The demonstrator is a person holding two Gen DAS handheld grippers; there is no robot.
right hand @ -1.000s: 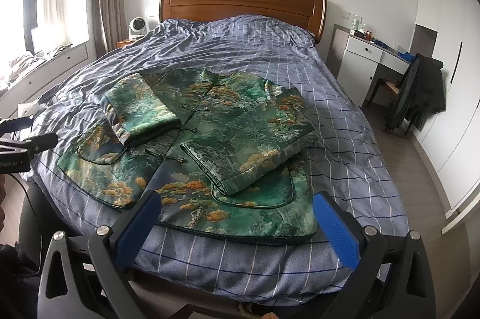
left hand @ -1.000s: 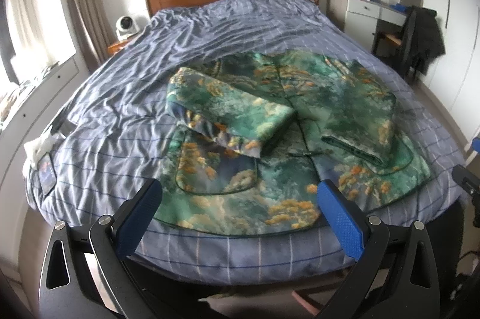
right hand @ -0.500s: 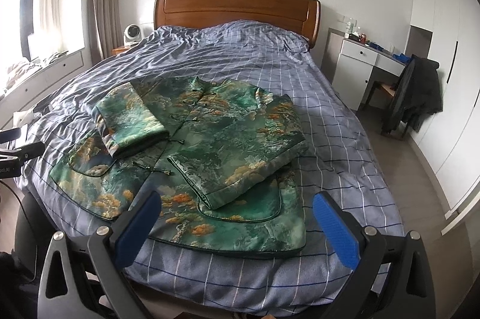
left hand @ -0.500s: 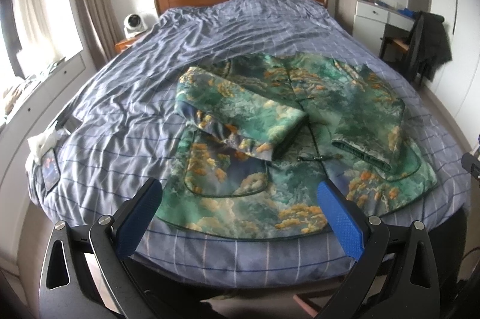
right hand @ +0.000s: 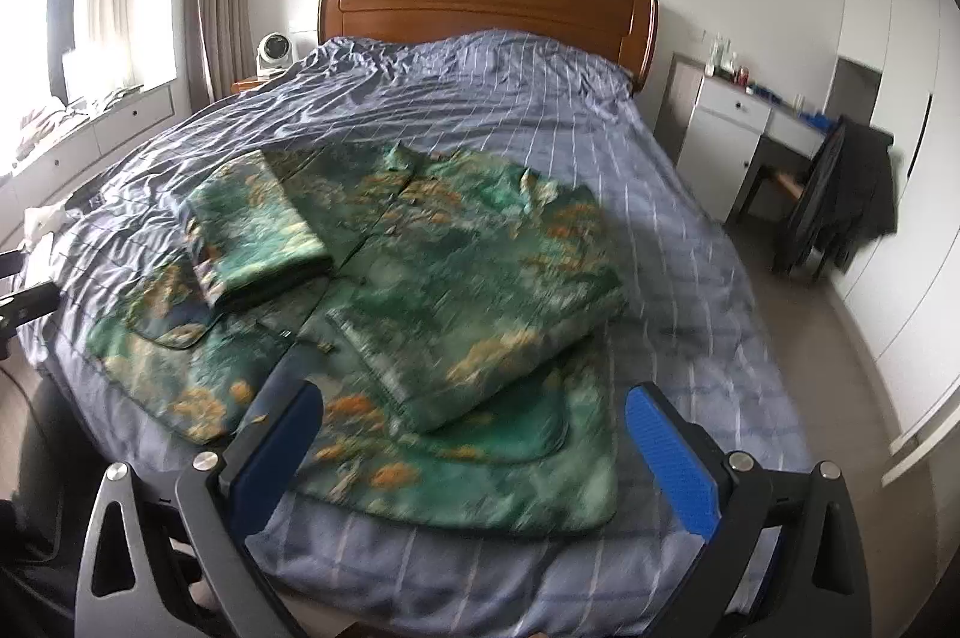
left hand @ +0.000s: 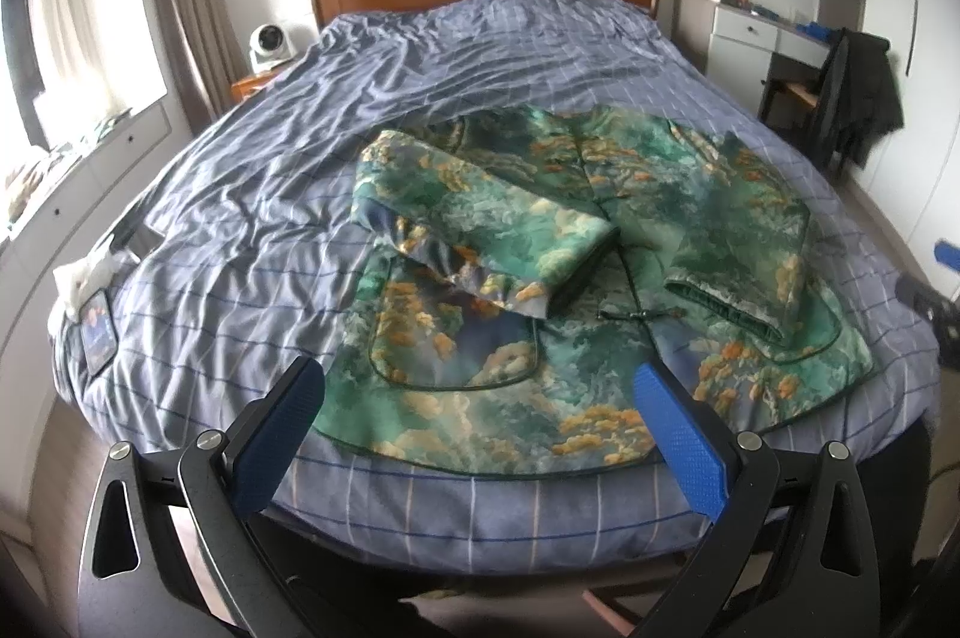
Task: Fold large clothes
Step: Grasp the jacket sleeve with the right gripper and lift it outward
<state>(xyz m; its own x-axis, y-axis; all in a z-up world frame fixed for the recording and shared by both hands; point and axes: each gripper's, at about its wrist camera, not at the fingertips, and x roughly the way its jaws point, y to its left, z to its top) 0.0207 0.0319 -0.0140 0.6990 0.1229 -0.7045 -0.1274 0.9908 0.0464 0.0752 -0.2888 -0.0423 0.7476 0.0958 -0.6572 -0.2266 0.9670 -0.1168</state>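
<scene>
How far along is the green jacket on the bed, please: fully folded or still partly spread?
Partly folded. Both sleeves of the green jacket are folded across its front, but its body still lies spread flat on the bed.

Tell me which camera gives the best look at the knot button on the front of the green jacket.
The left wrist view. There the knot button is sharp and unobstructed on the green jacket, just below the two folded sleeves. The right wrist view is motion-blurred; the jacket shows, but its closures are only vague dark smudges.
</scene>
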